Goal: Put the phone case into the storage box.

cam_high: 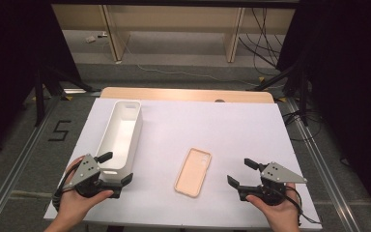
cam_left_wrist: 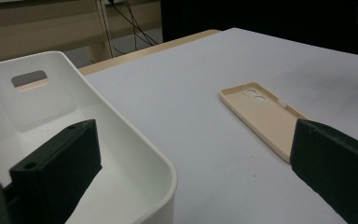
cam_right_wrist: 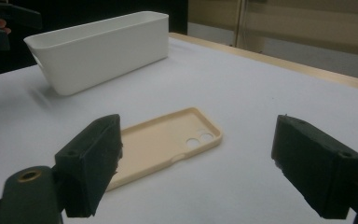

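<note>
A: Entry, starting at the left. Left gripper (cam_high: 110,167) held in the left hand (cam_high: 75,200) at the near end of the white bin (cam_high: 121,133). Fingers?

B: Spread wide, nothing between the pads. In the left gripper view one finger (cam_left_wrist: 58,170) hangs over the inside of the bin and the other (cam_left_wrist: 335,170) sits out over the counter (cam_high: 232,125). The bin's near end wall lies between them, no contact visible.

A: Bin position?

B: Long, narrow, upright, on the left part of the white counter, running away from the person. Empty inside, with a handle slot in the far end wall.

A: Middle of the counter?

B: Phone case (cam_high: 193,172), peach-coloured, lying flat with its hollow side up and the camera cut-outs at the far end. It is apart from the bin and roughly midway between the two grippers, touching neither.

A: Right side?

B: Right gripper (cam_high: 240,172) in the right hand (cam_high: 275,208), near the front edge, pointing toward the case. Fingers open and empty. In the right gripper view the case (cam_right_wrist: 161,144) lies just ahead, its near end partly behind the left-hand finger (cam_right_wrist: 91,163); the other finger (cam_right_wrist: 314,165) stands well clear of it.
</note>
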The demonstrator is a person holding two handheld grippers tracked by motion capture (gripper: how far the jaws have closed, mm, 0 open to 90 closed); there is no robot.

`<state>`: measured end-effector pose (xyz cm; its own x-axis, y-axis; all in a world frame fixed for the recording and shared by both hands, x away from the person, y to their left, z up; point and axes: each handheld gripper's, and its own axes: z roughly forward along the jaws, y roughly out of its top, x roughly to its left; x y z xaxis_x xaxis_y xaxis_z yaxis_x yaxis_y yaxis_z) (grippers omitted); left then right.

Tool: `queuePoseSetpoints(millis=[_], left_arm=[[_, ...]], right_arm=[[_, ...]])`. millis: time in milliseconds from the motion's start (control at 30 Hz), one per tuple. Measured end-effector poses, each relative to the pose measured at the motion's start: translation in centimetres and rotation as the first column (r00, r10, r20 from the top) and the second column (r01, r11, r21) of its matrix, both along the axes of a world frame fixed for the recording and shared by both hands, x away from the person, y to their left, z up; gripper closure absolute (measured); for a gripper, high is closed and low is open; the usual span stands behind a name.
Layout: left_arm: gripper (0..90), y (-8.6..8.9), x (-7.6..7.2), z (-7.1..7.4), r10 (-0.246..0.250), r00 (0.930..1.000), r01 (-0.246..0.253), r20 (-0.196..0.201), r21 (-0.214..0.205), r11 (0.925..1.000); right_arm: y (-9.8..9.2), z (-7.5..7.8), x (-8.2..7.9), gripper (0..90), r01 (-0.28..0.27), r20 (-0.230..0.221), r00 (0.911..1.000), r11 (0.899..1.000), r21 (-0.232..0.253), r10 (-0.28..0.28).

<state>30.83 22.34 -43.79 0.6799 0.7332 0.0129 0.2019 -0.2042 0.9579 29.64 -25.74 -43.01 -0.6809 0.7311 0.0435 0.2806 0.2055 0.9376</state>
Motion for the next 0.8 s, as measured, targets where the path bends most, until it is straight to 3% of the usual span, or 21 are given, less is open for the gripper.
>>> queuePoseSetpoints(millis=[100,167,200,333,400,467,500,533,567,600,633,700,800], left_arm=[[1.4,0.0,0.1,0.0,-0.001,1.0,0.001,-0.002,-0.002,1.0],[1.4,0.0,0.2,0.0,0.0,1.0,0.0,-0.002,-0.005,1.0],[1.5,0.0,0.2,0.0,0.001,1.0,-0.001,-0.003,-0.007,1.0],[1.7,-0.1,0.2,-0.1,-0.001,0.9999,0.001,-0.013,-0.019,0.9998],[1.8,-0.1,0.3,-0.1,0.0,0.9999,0.0,-0.012,-0.018,0.9998],[2.1,-0.2,0.4,0.0,0.001,1.0,-0.001,-0.008,-0.01,0.9999],[2.4,-0.2,0.4,0.0,0.001,1.0,-0.001,-0.008,-0.01,0.9999],[2.6,-0.3,0.3,-0.1,-0.001,0.9999,0.001,-0.014,-0.007,1.0],[2.7,-0.3,0.2,-0.1,-0.001,0.9999,0.001,-0.016,-0.008,1.0],[2.8,-0.3,0.2,-0.1,-0.001,0.9999,0.001,-0.013,-0.01,0.9999],[3.0,-0.3,0.1,-0.1,-0.003,1.0,0.003,-0.009,-0.005,1.0],[3.5,-0.1,0.0,-0.2,-0.002,0.9999,0.002,-0.015,-0.001,1.0],[3.9,0.0,0.0,-0.2,0.001,0.9999,-0.001,-0.012,-0.014,0.9999]], right_arm=[[-0.1,0.1,0.0,17.3,0.004,-0.026,0.9997,1.0,-0.018,-0.005],[-0.1,0.1,0.0,17.3,0.003,-0.025,0.9997,1.0,-0.014,-0.003],[0.1,-0.1,0.2,17.3,-0.005,-0.004,1.0,1.0,0.02,0.005],[0.2,-0.1,0.4,17.7,-0.005,-0.001,1.0,1.0,0.016,0.005],[0.2,0.1,0.5,21.1,-0.006,0.009,0.9999,1.0,-0.02,0.006],[0.9,0.1,0.6,34.2,-0.017,0.008,0.9998,1.0,-0.004,0.017],[1.1,0.3,0.6,47.0,-0.023,0.0,0.9997,1.0,-0.016,0.023],[1.4,0.2,1.0,56.5,-0.039,0.034,0.9986,0.999,-0.004,0.039],[1.7,0.5,0.9,65.3,-0.055,-0.013,0.9984,0.998,-0.01,0.055],[2.0,0.6,1.1,73.4,-0.072,-0.001,0.9974,0.997,-0.028,0.072],[2.7,0.6,1.2,78.2,-0.091,-0.019,0.9957,0.996,-0.019,0.091],[3.7,0.7,1.4,87.4,-0.111,-0.03,0.9935,0.991,-0.068,0.109],[5.7,0.5,1.8,90.0,-0.157,-0.087,0.9851,0.982,-0.103,0.148]])
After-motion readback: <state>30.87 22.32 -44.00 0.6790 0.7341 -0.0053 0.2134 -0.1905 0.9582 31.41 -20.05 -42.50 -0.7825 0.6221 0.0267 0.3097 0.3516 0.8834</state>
